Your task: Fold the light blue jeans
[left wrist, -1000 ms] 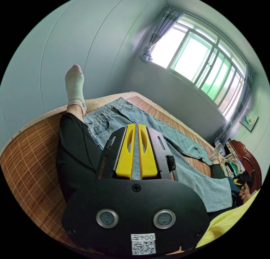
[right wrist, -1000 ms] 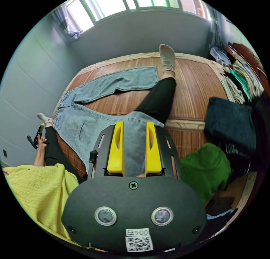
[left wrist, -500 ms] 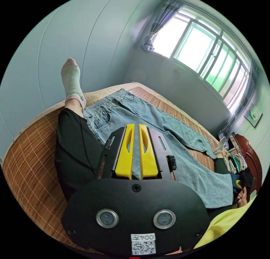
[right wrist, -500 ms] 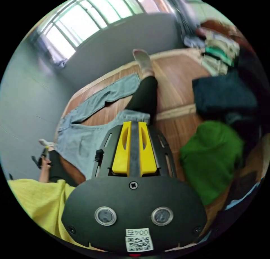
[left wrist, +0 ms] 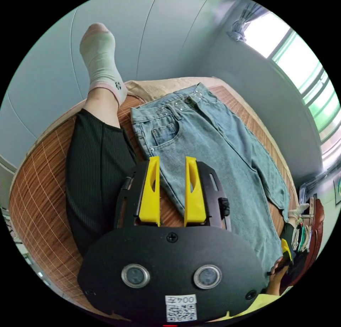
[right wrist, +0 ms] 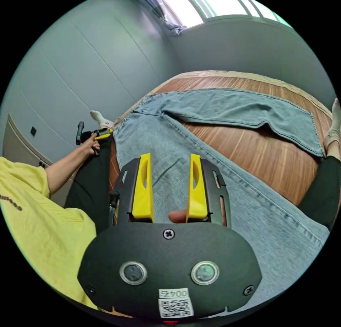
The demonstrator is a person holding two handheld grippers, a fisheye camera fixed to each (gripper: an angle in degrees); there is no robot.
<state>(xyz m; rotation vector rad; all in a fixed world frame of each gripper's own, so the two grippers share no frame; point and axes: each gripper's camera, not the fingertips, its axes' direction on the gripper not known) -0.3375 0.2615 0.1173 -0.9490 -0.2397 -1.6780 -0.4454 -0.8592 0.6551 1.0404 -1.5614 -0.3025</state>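
L gripper [left wrist: 172,163], jaws wide & empty, sits at jeans [left wrist: 213,142] hip edge mid-frame, legs running lower right; R gripper [right wrist: 168,163] likewise wide over a leg.

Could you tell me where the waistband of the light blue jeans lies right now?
In the left gripper view, the waistband lies at the mat's far end, right of the person's socked foot.

A white sticker [left wrist: 180,307] sat on the black body of the left gripper, and a like sticker [right wrist: 176,302] on the right gripper's body. Each bore a square code and a short printed line, which goes unread here.
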